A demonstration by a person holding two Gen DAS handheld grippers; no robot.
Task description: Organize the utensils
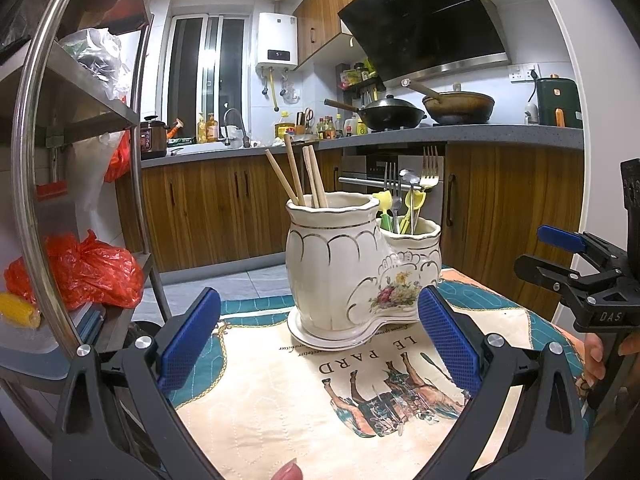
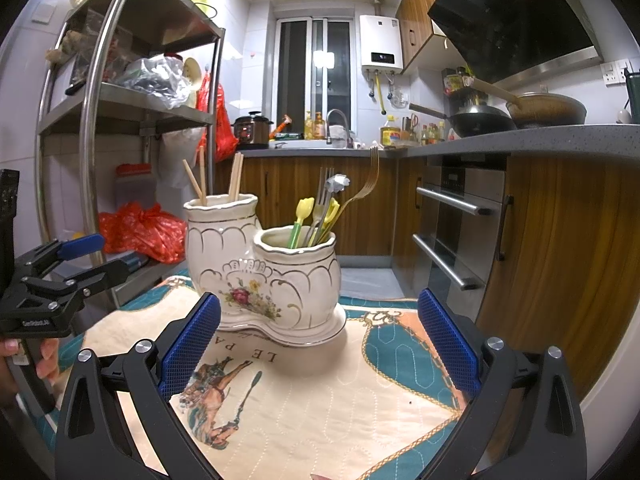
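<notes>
A white ceramic two-cup utensil holder (image 1: 340, 272) (image 2: 260, 272) with gold trim and a flower motif stands on a printed cloth. Its tall cup holds several wooden chopsticks (image 1: 298, 174) (image 2: 236, 178). Its low cup holds forks (image 1: 430, 168) (image 2: 370, 180) and yellow-tipped picks (image 1: 414, 204) (image 2: 302, 210). My left gripper (image 1: 320, 336) is open and empty just in front of the holder. My right gripper (image 2: 320, 340) is open and empty in front of it too. Each gripper shows at the edge of the other's view: the right (image 1: 568, 256) and the left (image 2: 76, 260).
The cloth (image 1: 280, 400) (image 2: 320, 400) covers a small table. A steel shelf rack (image 1: 40, 160) (image 2: 96, 120) with red bags stands at the left. Kitchen counter (image 1: 440, 136), oven (image 2: 452, 220) and cabinets lie behind and to the right.
</notes>
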